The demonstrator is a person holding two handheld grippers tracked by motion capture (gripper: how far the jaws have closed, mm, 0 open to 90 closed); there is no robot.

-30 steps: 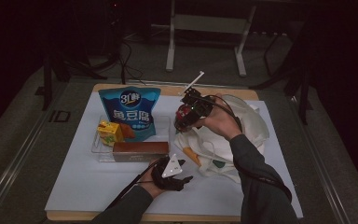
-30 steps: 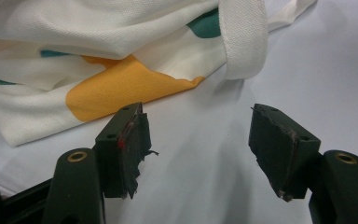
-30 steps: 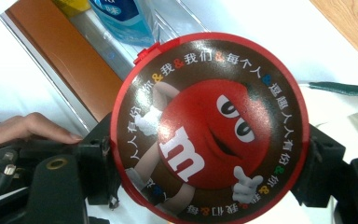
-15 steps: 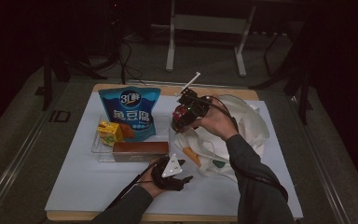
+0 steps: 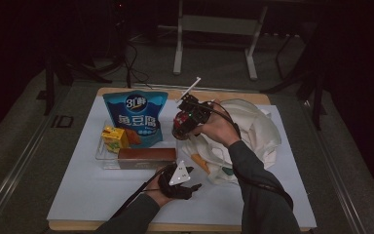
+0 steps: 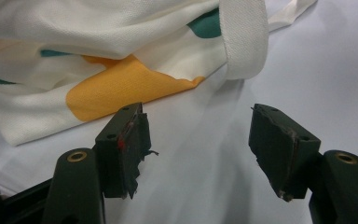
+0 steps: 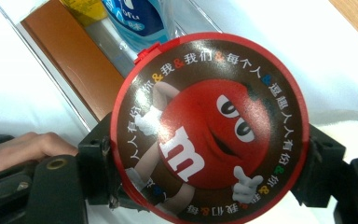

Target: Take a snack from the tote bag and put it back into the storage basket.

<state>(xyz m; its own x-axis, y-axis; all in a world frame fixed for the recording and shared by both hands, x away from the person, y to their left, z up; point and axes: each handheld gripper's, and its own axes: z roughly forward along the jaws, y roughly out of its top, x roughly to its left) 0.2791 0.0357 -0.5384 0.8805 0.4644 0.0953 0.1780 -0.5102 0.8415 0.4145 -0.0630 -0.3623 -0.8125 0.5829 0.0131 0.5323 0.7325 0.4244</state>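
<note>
The right gripper (image 5: 185, 122) is seen in the high view raised above the table, between the blue stand-up snack pouch (image 5: 135, 117) and the cream canvas tote bag with orange and green patches (image 5: 246, 131). Its 2 black jaws are closed on the round red-rimmed brown candy tin with a red cartoon character on its lid (image 7: 207, 128); in the right gripper view the tin is clamped at its 2 opposite edges, lid facing the camera, and is carried clear of the white table cover (image 5: 78, 195). Behind the tin, the clear plastic tray (image 5: 102, 158) is seen with the long brown rectangular box (image 5: 146, 156) along its near side and the yellow carton (image 5: 114, 137) at its left end.

The left gripper (image 6: 198, 140) is held low at the near edge of the tote bag. Its jaws are set wide apart, and nothing is gripped between them; only the white cover and the bag's fabric lie beyond the pads. A cream strap (image 6: 242, 37) of the bag is seen just ahead of the jaws, untouched.
</note>
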